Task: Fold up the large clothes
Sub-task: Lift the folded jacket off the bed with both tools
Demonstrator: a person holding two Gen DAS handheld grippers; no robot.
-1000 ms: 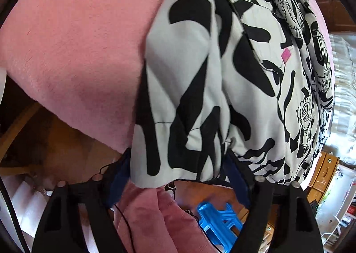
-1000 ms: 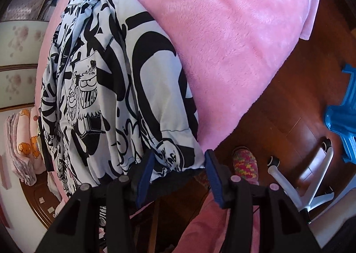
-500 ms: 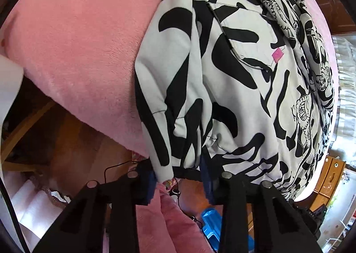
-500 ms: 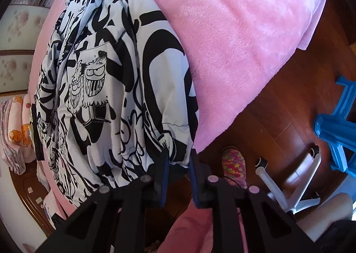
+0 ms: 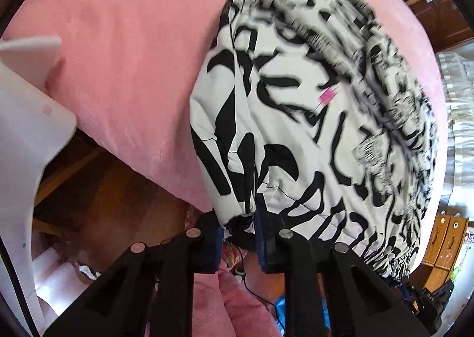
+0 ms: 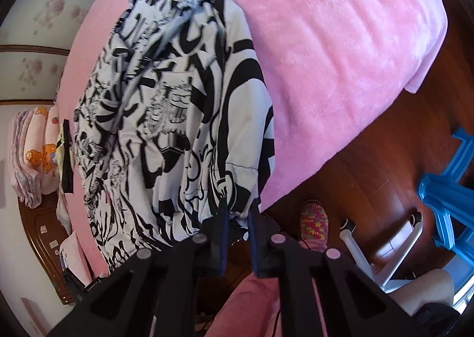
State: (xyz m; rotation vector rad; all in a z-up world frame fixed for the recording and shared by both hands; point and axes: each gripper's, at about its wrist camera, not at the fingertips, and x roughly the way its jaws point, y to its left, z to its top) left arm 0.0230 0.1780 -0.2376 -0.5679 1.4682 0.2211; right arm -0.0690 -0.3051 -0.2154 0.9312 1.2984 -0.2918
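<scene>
Two hand-held grippers, left [image 5: 238, 226] and right [image 6: 238, 218], point steeply down, closing on the jacket [image 5: 311, 129] hem.

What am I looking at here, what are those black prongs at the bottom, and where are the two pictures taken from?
No robot: a person holds a two-finger gripper in each hand, each with a fisheye camera looking along its fingers. One picture comes from the left gripper, the other from the right gripper. A black-and-white printed garment lies on a pink blanket covering a bed. Each gripper's jaws are closing on the garment's near hem, one at each corner, with fabric pinched between the fingers. Wooden floor shows below.
</scene>
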